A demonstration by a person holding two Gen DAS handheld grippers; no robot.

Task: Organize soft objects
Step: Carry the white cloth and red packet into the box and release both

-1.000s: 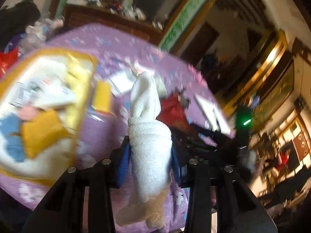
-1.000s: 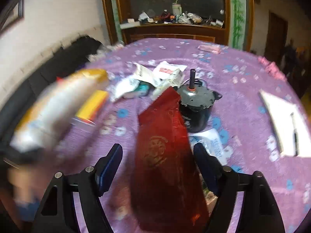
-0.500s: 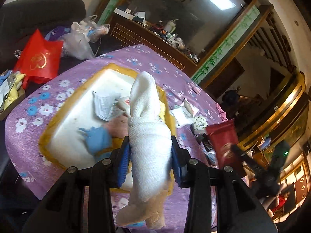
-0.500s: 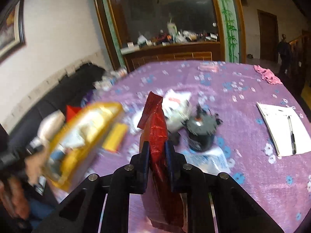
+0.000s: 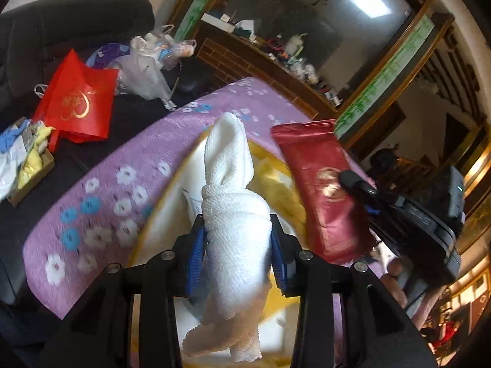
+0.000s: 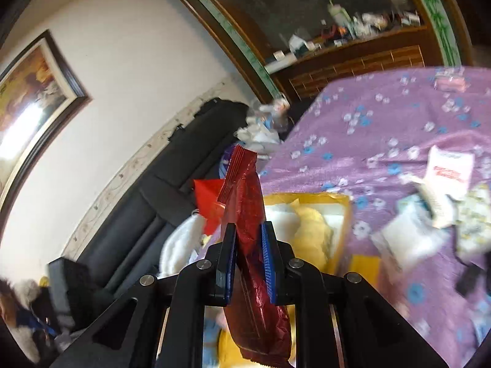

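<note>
My left gripper (image 5: 236, 245) is shut on a white knotted towel (image 5: 234, 214) and holds it above the yellow-rimmed white tray (image 5: 159, 220) on the purple flowered tablecloth (image 5: 122, 159). My right gripper (image 6: 248, 239) is shut on a dark red foil packet (image 6: 250, 214), also held over the tray (image 6: 340, 230). The packet shows in the left wrist view (image 5: 322, 190) close to the right of the towel. Yellow soft items (image 6: 310, 230) lie in the tray.
A red gift bag (image 5: 76, 98) and a clear plastic bag (image 5: 144, 70) lie on the dark sofa (image 5: 61, 24) beyond the table edge. White packets and papers (image 6: 448, 171) lie on the cloth to the right of the tray. A wooden cabinet (image 6: 353, 61) stands behind.
The right gripper closed on the red packet, lifted it and carried it left over the tray. The left gripper, still holding the towel, swung to above the tray's near end.
</note>
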